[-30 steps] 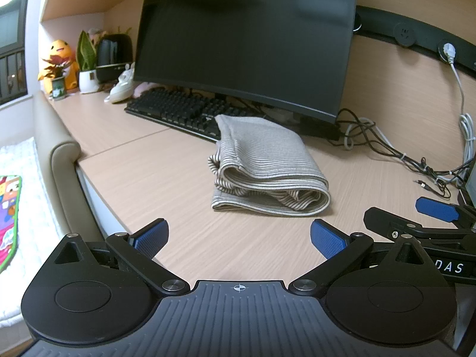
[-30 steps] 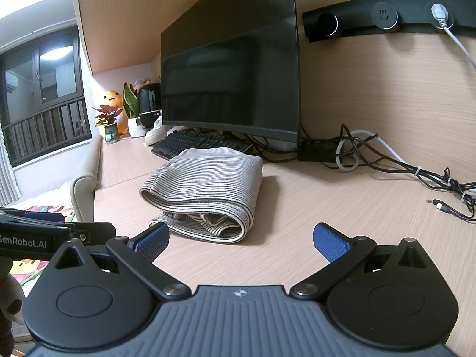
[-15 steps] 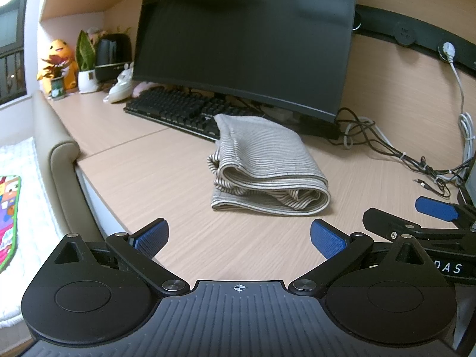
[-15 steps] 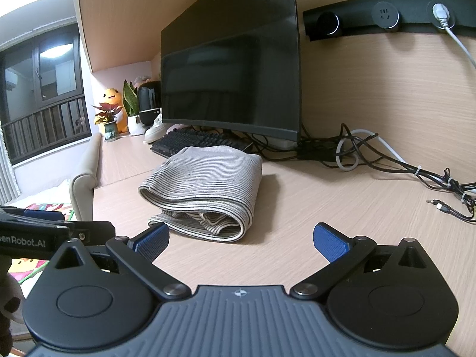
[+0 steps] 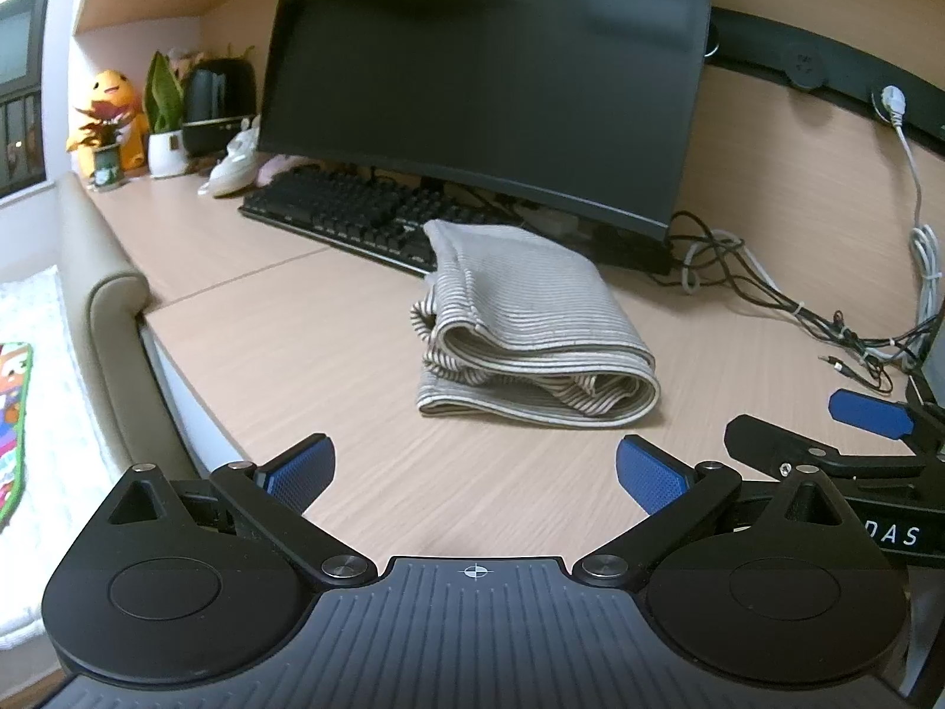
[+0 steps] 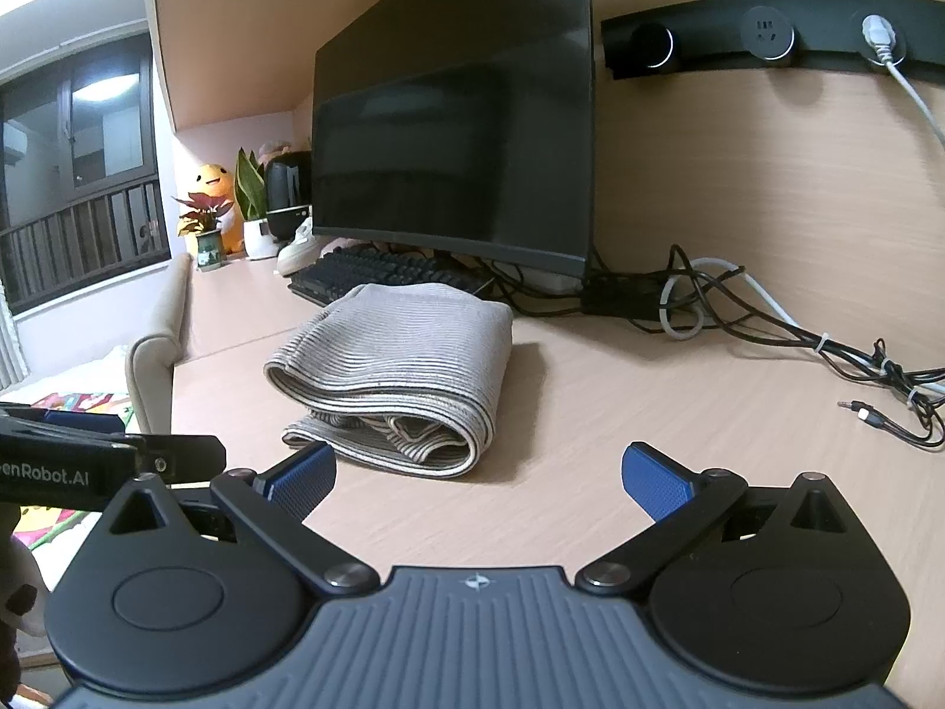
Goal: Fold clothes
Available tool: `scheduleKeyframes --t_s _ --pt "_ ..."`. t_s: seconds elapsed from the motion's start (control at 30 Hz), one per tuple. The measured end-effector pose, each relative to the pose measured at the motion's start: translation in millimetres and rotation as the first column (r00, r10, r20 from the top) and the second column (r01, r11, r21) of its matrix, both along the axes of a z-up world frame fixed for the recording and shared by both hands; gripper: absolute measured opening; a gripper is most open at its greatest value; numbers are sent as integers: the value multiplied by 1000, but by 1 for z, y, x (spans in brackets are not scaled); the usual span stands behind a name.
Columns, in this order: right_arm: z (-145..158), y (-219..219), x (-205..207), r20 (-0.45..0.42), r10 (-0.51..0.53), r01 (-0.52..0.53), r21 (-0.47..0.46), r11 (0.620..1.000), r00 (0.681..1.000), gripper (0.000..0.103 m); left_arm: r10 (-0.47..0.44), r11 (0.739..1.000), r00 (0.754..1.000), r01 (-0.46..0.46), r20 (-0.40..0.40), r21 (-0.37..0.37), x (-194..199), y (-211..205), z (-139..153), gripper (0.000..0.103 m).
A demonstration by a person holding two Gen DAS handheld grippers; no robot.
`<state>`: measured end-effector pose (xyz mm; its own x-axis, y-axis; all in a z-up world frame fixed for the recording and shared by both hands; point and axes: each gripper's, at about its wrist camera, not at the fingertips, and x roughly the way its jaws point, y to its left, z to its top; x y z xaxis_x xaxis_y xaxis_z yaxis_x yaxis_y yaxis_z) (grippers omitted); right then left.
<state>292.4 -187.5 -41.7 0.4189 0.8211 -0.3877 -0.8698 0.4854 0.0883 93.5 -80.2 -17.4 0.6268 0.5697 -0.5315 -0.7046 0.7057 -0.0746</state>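
Observation:
A beige striped garment (image 5: 531, 325) lies folded into a thick stack on the wooden desk (image 5: 307, 354), just in front of the monitor. The right wrist view shows the same garment (image 6: 401, 366) from its other side. My left gripper (image 5: 472, 470) is open, held back from the garment near the desk's front edge, with nothing between its blue pads. My right gripper (image 6: 478, 475) is open too, empty, a short way in front of the folded stack. Each gripper shows at the edge of the other's view.
A black monitor (image 5: 490, 77) and keyboard (image 5: 348, 218) stand behind the garment. Tangled cables (image 6: 768, 331) run along the back right under a power strip (image 6: 768, 41). Plants and a yellow plush toy (image 5: 112, 112) sit far left. A padded chair arm (image 5: 100, 295) borders the desk.
Both views have shifted only slightly; the garment lies as before and both grippers stay open and apart from it.

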Motion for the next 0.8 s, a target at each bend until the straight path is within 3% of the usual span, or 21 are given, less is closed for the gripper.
scheduleKeyframes --t_s 0.8 --pt "-4 2 4 -16 -3 2 -5 1000 1000 103 -11 1000 1000 11 1 1 2 2 -2 103"
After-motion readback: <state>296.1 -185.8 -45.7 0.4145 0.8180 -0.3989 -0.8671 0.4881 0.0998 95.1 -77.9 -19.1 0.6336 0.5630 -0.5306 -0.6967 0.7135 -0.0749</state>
